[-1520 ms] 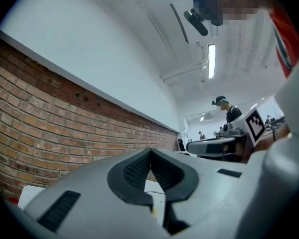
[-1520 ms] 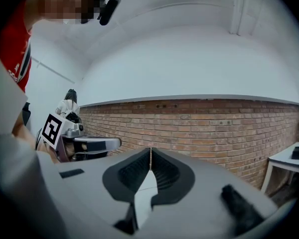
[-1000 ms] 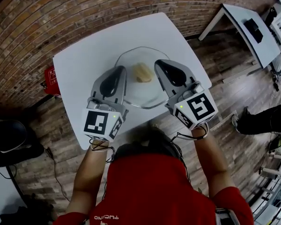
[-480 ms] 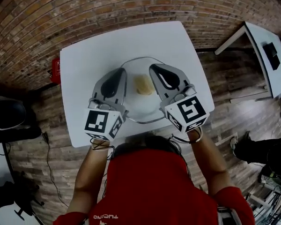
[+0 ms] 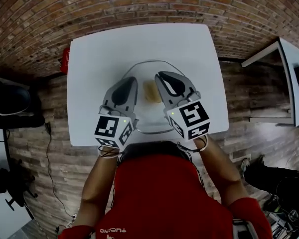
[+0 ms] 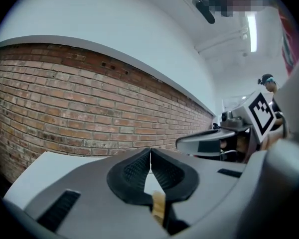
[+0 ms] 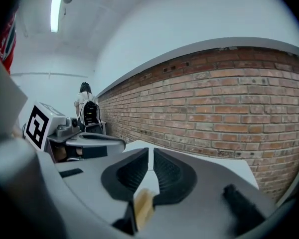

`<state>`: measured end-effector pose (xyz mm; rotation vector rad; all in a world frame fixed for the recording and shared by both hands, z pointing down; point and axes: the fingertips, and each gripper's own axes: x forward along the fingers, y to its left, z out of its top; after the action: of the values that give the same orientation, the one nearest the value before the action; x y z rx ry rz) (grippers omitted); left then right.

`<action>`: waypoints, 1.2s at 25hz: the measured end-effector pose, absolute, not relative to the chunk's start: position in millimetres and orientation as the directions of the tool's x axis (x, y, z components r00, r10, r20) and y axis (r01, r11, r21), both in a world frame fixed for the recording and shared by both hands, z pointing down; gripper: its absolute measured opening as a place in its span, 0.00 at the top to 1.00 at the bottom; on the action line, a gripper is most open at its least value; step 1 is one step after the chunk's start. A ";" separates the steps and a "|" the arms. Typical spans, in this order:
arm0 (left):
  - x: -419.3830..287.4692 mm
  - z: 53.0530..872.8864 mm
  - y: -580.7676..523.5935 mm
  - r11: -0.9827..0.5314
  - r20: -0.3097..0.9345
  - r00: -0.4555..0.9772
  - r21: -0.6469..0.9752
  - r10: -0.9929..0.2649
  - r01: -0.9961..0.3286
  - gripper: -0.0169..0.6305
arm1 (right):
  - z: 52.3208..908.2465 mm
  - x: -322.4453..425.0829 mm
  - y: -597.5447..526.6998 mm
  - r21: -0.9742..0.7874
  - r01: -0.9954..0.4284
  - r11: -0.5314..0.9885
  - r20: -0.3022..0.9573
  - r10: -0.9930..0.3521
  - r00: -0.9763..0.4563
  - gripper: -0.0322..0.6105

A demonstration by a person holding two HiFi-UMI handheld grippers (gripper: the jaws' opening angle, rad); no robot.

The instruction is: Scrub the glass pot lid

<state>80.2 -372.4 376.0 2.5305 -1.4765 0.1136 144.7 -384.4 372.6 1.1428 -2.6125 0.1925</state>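
The glass pot lid [image 5: 145,119] lies flat on the white table [image 5: 139,44], with a tan sponge [image 5: 150,91] resting on its middle. My left gripper [image 5: 131,79] hovers over the lid's left side, shut and empty. My right gripper [image 5: 160,76] is over the lid just right of the sponge, also shut with nothing in it. In the left gripper view the jaws [image 6: 150,158] meet tip to tip, and the sponge [image 6: 158,207] shows below them. The right gripper view shows the same: closed jaws [image 7: 150,158] above the sponge [image 7: 142,206].
A red object [image 5: 66,59] sits by the table's left edge against the brick wall [image 5: 139,4]. A black chair [image 5: 10,98] stands to the left, another white table [image 5: 295,73] to the right. A person with a backpack [image 7: 88,111] stands far off.
Both grippers have drawn a little closer together over the lid, the right one shifting left toward the sponge. Both stay shut. The head camera's view has swung.
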 end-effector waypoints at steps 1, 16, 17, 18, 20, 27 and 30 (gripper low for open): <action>78.8 378.9 -373.1 -0.473 0.176 0.492 0.142 -0.852 -0.870 0.95 | 379.3 142.8 -385.3 -0.014 -0.734 0.679 0.330 -0.690 -0.644 0.90; 32.6 438.6 -376.1 -0.396 0.343 0.438 0.190 -0.831 -0.899 0.75 | 498.0 133.2 -385.5 -0.068 -0.765 0.640 0.659 -0.547 -0.516 0.71; 29.6 444.8 -375.4 -0.392 0.362 0.444 0.210 -0.820 -0.896 0.72 | 503.3 133.7 -385.7 -0.068 -0.769 0.635 0.672 -0.541 -0.506 0.71; 26.1 451.0 -374.6 -0.384 0.379 0.445 0.228 -0.811 -0.895 0.71 | 508.2 134.4 -385.6 -0.069 -0.773 0.630 0.684 -0.535 -0.497 0.70; 18.3 464.4 -373.1 -0.363 0.415 0.448 0.270 -0.792 -0.892 0.69 | 516.7 135.2 -384.6 -0.075 -0.780 0.621 0.704 -0.522 -0.483 0.70; -3.5 516.8 -365.2 -0.244 0.535 0.505 0.484 -0.678 -0.841 0.61 | 532.2 133.0 -382.0 -0.092 -0.785 0.613 0.740 -0.485 -0.466 0.71; -4.2 529.2 -362.5 -0.224 0.559 0.528 0.521 -0.639 -0.823 0.61 | 536.0 133.3 -383.3 -0.092 -0.788 0.609 0.748 -0.480 -0.459 0.71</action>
<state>-4.2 -362.5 529.2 1.9531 -1.1917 0.2862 133.3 -383.3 536.0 0.9938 -2.1369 0.5671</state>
